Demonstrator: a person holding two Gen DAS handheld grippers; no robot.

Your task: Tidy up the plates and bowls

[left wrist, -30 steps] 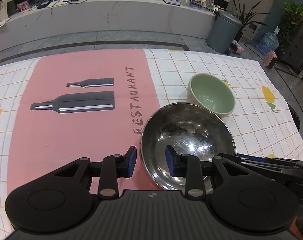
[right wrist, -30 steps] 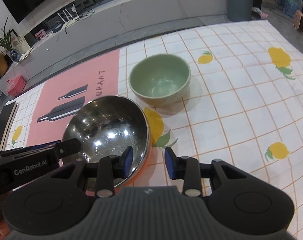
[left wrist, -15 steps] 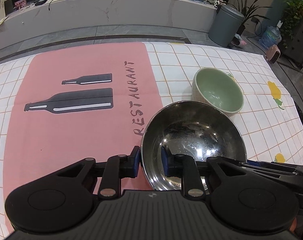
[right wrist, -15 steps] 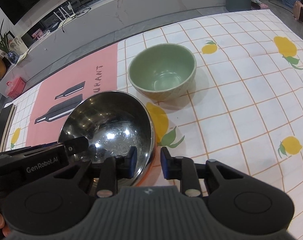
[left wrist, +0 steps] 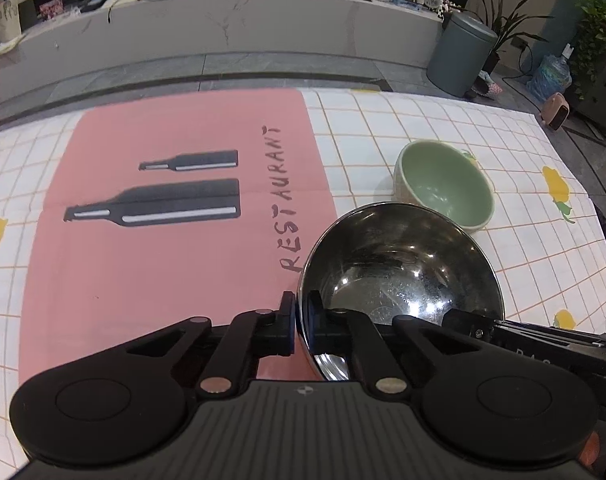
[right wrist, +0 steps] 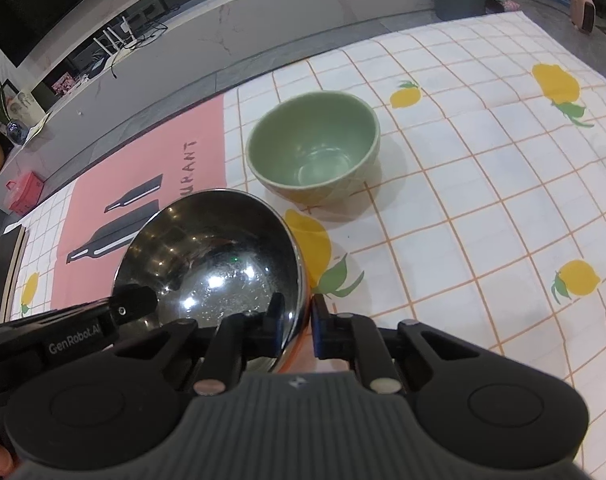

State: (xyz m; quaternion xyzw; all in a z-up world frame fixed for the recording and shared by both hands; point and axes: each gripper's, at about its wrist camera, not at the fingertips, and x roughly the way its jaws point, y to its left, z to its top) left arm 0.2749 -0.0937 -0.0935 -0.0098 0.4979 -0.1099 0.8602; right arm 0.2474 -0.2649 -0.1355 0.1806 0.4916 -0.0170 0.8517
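Steel bowl [left wrist: 401, 280] pinched at the rim from two sides, just this side of the green bowl [right wrist: 315, 148] on the tabletop [right wrist: 483, 200]. Left gripper [left wrist: 299, 318]: jaws pressed together on the left rim, one pad inside the wall, one outside. Right gripper [right wrist: 299, 322]: jaws just closed further onto the right rim, steel wall between the pads, same straddle.

Best lifted with both hands rising together and level, since a thin slick rim probably slips under any twist. Likely aim: carry toward the green bowl, keep clear of its rim [left wrist: 443, 148], lower gently before loosening either pinch.
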